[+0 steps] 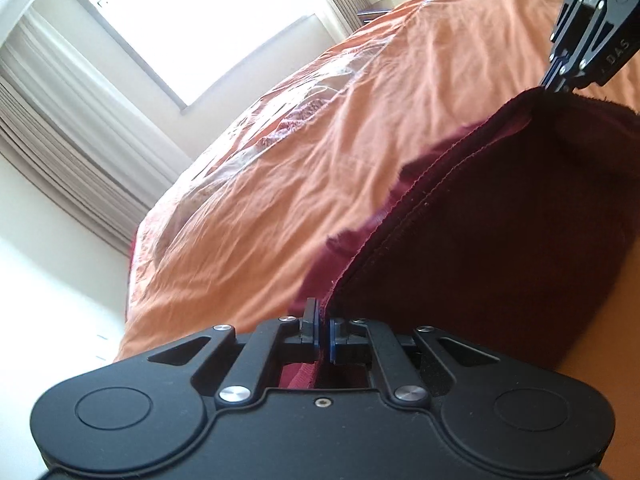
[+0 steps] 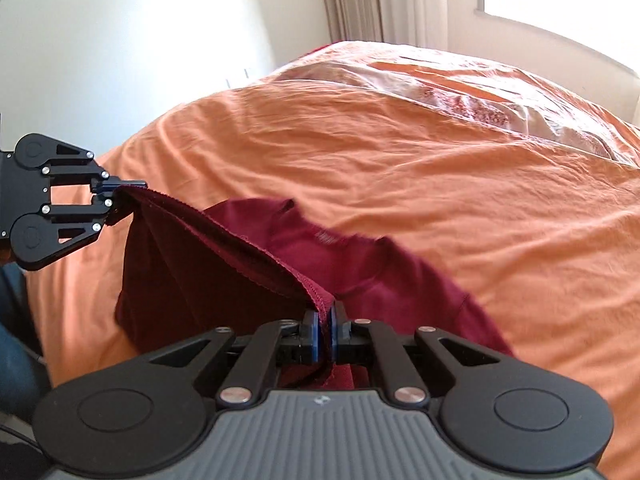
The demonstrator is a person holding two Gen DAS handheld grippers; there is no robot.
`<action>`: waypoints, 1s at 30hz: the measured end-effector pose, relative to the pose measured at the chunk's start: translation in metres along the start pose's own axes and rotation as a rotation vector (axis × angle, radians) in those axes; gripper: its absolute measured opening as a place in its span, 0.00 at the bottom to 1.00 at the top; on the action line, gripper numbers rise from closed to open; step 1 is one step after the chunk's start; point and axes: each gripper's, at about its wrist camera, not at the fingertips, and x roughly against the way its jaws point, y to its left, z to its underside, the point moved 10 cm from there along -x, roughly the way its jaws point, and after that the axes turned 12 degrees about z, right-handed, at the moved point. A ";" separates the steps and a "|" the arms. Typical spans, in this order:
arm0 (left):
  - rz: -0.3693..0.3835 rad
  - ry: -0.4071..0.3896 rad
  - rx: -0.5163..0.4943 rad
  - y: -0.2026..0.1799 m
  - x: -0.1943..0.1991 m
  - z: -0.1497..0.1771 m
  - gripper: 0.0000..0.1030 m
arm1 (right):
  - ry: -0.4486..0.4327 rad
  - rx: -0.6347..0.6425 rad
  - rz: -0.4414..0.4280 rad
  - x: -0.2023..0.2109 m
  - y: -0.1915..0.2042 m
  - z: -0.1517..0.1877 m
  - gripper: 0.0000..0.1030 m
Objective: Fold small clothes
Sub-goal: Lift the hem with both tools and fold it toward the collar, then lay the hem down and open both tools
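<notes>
Over bed (image 2: 400, 160) — tongs (both) pinch shirt (image 2: 360, 264).

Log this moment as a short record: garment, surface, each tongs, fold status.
garment: maroon shirt, hem edge lifted, collar end lying on the bed
surface: orange bedspread, wrinkled
left tongs: shut on the shirt's hem corner
right tongs: shut on the other hem corner
hem: stretched between both tongs, raised above the bedspread
fold status: lower part raised, not yet laid over the collar end
background: window with curtains
</notes>
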 end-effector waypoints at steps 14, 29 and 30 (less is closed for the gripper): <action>0.115 0.089 0.172 0.061 -0.123 -0.008 0.05 | 0.126 -0.068 0.036 -0.101 -0.029 -0.015 0.08; 0.225 0.111 0.435 0.080 -0.162 0.011 0.85 | 0.058 -0.090 0.167 -0.102 -0.046 -0.012 0.91; 0.239 0.081 0.473 0.082 -0.159 0.012 0.90 | 0.046 -0.109 0.183 -0.097 -0.050 -0.008 0.91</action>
